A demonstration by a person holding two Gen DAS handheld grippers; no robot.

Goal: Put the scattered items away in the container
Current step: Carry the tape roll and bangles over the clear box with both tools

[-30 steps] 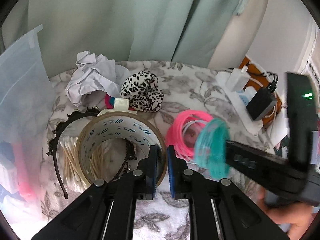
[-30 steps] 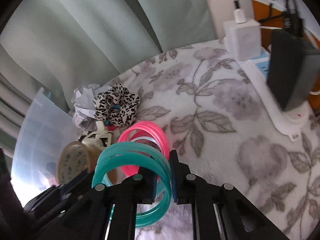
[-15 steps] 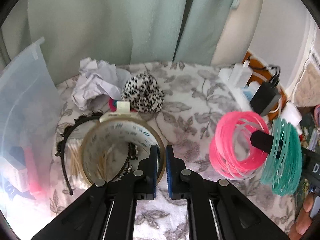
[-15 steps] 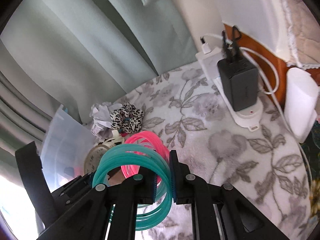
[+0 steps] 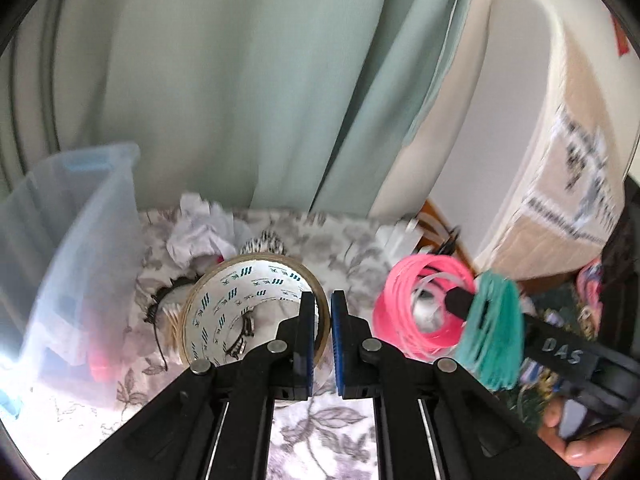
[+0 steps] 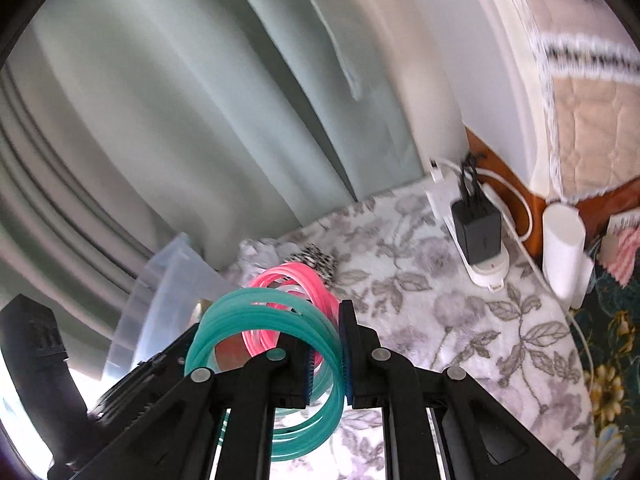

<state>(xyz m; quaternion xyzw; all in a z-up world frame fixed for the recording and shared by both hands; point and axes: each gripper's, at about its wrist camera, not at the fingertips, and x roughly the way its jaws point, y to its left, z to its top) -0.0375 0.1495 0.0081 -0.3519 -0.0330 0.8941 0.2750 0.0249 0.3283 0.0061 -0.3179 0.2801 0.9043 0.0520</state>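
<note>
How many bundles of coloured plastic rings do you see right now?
2. The teal ring bundle is clamped in the right gripper. The pink ring bundle hangs on the same gripper, just beyond the teal one. Others may be hidden inside the clear storage bin.

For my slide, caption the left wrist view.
Left gripper lifts tape roll; right gripper carries pink and teal bangles.

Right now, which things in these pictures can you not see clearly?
- Contents of the translucent plastic container: left wrist view, its cloudy wall and glare blur them.
- Black headband: mostly hidden behind the brown tape roll.
- Leopard-print scrunchie: right wrist view, pink rings cover it.
</note>
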